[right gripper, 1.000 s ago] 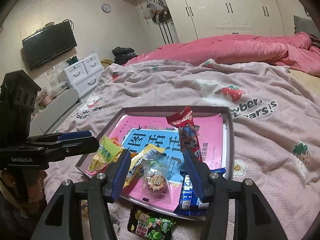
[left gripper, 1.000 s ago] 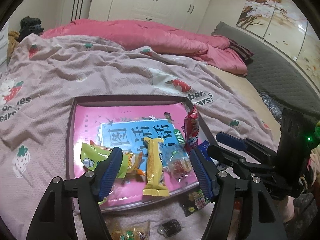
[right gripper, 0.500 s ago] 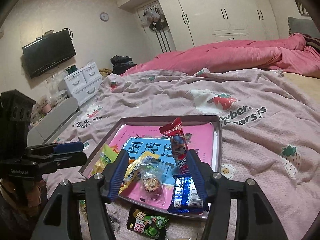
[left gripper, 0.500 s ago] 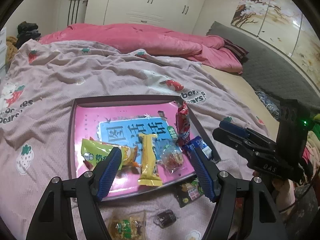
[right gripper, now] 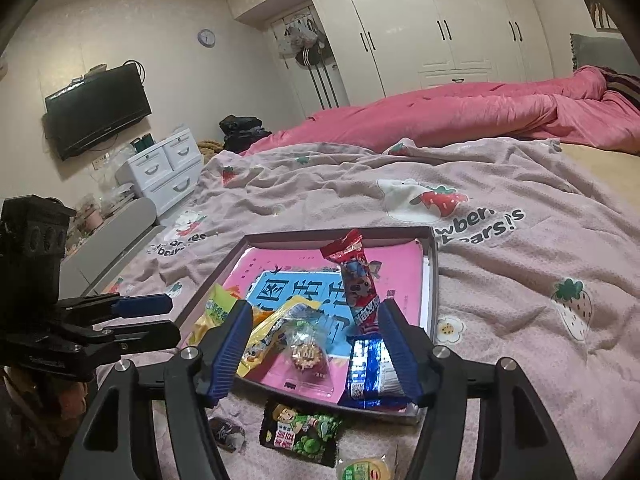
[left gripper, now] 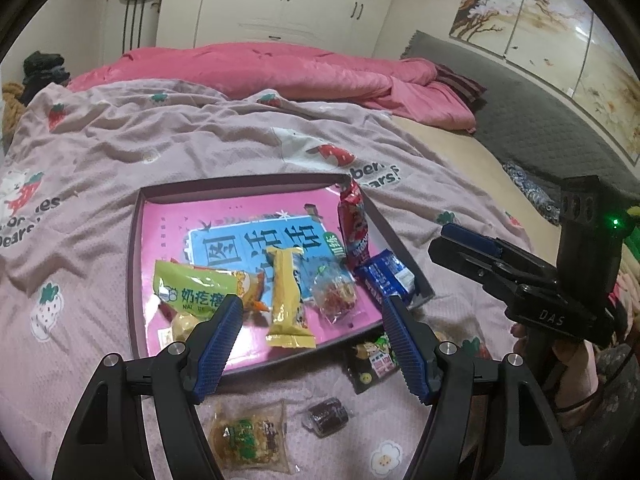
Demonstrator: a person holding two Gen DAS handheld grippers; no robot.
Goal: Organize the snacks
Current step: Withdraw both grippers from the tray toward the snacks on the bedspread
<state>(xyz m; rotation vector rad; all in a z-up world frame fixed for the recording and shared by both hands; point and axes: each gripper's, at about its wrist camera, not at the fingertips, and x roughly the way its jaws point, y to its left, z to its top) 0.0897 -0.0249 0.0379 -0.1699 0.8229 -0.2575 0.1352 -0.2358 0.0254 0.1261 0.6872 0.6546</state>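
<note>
Left wrist view: the left gripper (left gripper: 310,338) is spread wide and holds nothing. It hangs over the near edge of the tray (left gripper: 134,264) on the bed (left gripper: 100,160). In the tray lie a green bag (left gripper: 192,286), a yellow bar (left gripper: 286,296), a clear candy (left gripper: 334,292), a red stick (left gripper: 354,226) and a blue pack (left gripper: 386,276). Three snacks lie outside on the blanket: a clear cookie bag (left gripper: 250,436), a small dark candy (left gripper: 326,422) and a black pack (left gripper: 372,360). The blanket is soft and bumpy, so a gripper might pinch cloth or push a snack away. Right wrist view: the right gripper (right gripper: 316,348) is also wide apart and empty, above the tray's near edge. The blue pack (right gripper: 370,372) leans on the rim and could slide out. A round snack (right gripper: 362,470) is cut off at the bottom.
</note>
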